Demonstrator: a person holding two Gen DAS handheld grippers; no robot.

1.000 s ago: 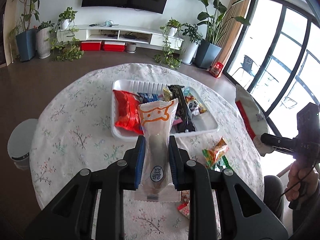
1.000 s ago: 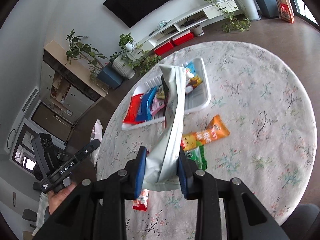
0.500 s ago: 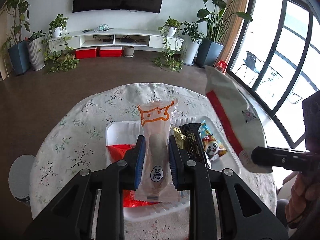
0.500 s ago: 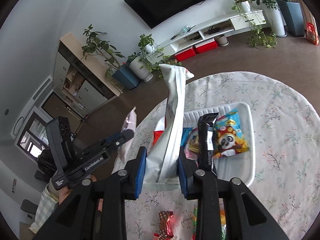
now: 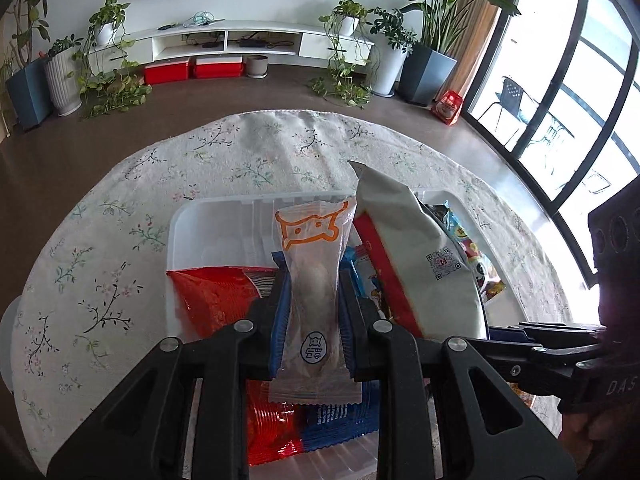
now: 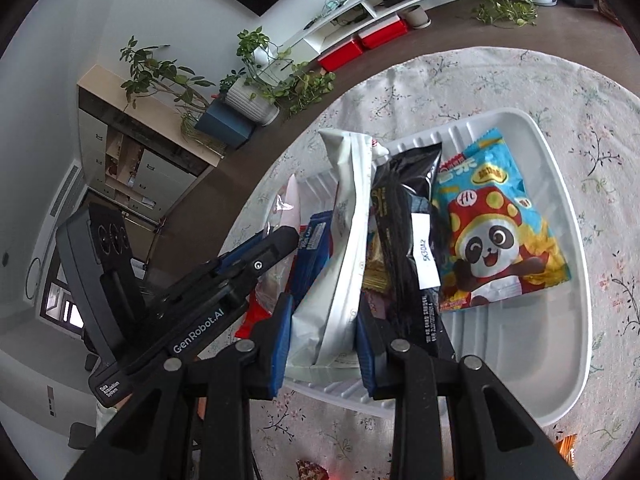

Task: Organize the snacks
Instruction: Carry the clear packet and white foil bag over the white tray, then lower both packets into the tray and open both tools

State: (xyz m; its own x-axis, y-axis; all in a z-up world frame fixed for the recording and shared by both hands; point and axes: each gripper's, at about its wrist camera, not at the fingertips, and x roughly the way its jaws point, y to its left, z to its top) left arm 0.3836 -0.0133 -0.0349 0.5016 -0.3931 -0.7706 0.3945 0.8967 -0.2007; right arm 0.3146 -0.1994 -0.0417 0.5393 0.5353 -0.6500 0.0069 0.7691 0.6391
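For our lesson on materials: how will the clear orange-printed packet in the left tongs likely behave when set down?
The clear packet probably flops: it is thin film. It looks light, with one small bun inside. Its glossy wrap may slide on the packets in the white tray.

The left gripper (image 6: 256, 248), seen from the right wrist, reads "GenRobot.AI" along its arm and "Data Acquisition System" at its base. A white sticker (image 6: 426, 255) on the black snack packet (image 6: 408, 216) reads "5K30A2".
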